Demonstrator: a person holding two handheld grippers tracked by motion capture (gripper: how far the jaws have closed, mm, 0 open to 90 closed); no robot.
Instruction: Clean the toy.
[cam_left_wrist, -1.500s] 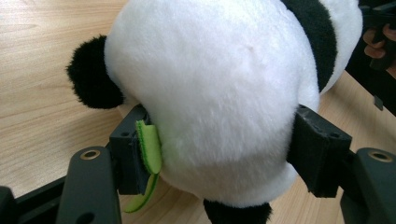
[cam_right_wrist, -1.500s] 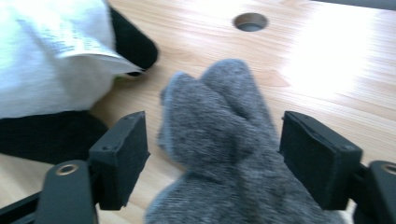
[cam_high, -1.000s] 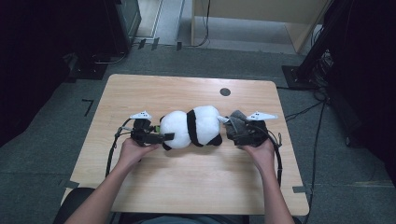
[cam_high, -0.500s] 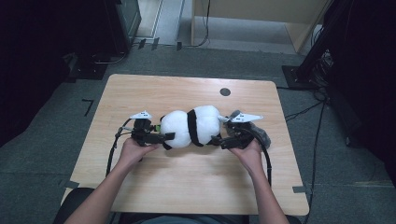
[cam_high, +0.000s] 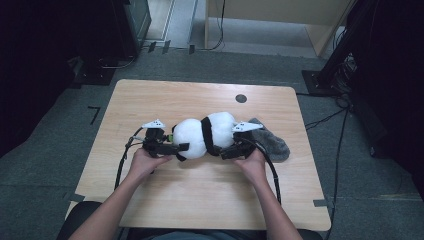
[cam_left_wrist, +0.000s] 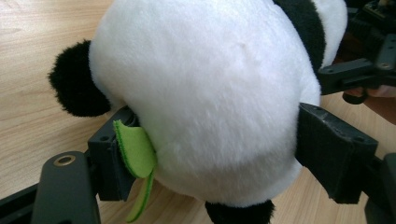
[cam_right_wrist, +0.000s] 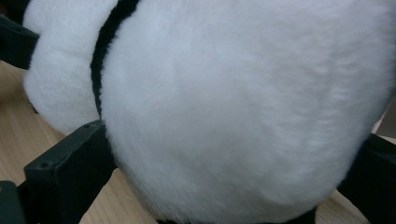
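Near the middle of the table (cam_high: 150, 100), the plush panda (cam_high: 205, 132) lay on its side between my two tools. My right gripper (cam_high: 235, 149), off by the grey cloth (cam_high: 272, 142) a second ago, had slid in and now pinched the panda's rear. My left gripper (cam_high: 167, 147) stayed clamped on its head. With both ends held, I judged a two-handed lift was ready.

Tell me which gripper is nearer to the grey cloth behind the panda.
Right. The right gripper grips the plush panda at the end beside the grey cloth. The left gripper clasps the panda's far end, with the whole toy between it and the cloth.
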